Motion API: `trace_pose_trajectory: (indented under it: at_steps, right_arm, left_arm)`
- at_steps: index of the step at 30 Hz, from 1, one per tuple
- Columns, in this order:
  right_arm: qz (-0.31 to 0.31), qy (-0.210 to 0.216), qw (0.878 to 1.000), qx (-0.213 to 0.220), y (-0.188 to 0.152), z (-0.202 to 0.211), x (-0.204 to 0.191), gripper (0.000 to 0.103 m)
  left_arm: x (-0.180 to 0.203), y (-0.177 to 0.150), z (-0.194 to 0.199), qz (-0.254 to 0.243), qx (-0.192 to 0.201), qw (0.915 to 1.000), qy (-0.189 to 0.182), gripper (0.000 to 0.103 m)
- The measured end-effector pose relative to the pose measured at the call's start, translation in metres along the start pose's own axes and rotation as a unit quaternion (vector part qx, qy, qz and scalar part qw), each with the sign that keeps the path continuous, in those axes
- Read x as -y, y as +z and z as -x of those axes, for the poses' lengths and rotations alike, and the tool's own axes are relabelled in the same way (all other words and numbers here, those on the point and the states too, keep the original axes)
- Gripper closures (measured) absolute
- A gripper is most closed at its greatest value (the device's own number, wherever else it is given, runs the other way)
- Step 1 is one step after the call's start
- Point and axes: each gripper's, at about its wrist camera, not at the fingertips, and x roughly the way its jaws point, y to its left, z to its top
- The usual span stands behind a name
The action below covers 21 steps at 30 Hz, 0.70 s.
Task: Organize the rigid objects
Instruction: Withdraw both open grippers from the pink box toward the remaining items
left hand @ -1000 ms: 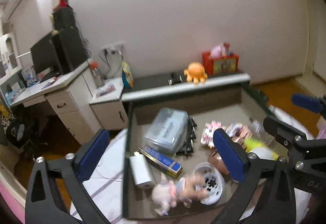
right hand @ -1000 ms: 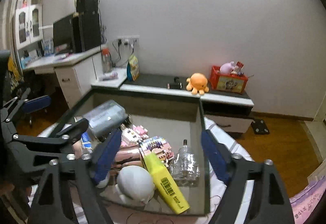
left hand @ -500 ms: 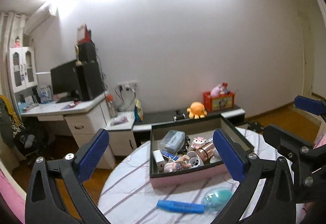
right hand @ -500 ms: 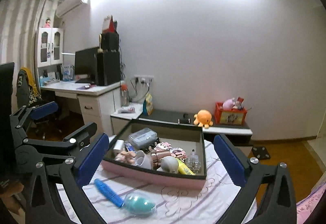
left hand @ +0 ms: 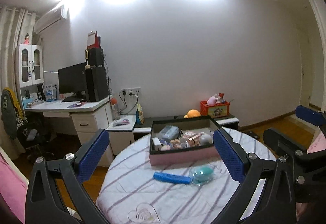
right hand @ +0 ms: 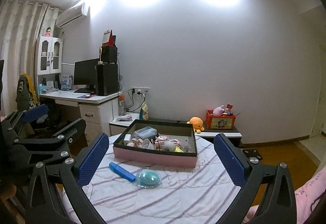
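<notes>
Both wrist cameras look level across the round table (left hand: 163, 199) toward the box (right hand: 154, 155).

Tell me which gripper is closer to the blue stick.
Left, probably: the blue stick lies straight ahead of the left gripper. It sits off to the left of the right gripper, whose empty jaws have just been opening.

Both grippers hang side by side, pointing nearly level and tipped a little downward. The left gripper (left hand: 161, 156) fills the lower part of its own view, blue-padded jaws spread wide with nothing between them. The right gripper (right hand: 161, 157) stands just as wide and empty, its jaws having just been opening. Each shows at the edge of the other's frame.
</notes>
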Motion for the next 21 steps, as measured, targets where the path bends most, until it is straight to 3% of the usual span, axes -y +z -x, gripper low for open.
trace_pose_trajectory:
  at_steps: [13, 18, 21]
  right_arm:
    - [-0.003, 0.000, 1.000, -0.011, -0.011, 0.010, 0.001, 0.000]
    - [-0.007, 0.004, 1.000, -0.019, -0.013, 0.001, 0.004, 0.000]
    - [-0.010, 0.001, 1.000, -0.027, -0.015, -0.010, 0.007, 0.000]
  left_arm:
    - [0.004, -0.016, 0.005, -0.004, -0.027, 0.9996, -0.012, 0.000]
    - [-0.003, -0.014, -0.011, 0.009, -0.046, 0.9981, -0.039, 0.000]
    - [-0.010, -0.013, -0.026, 0.006, -0.055, 0.9979, -0.032, 0.000]
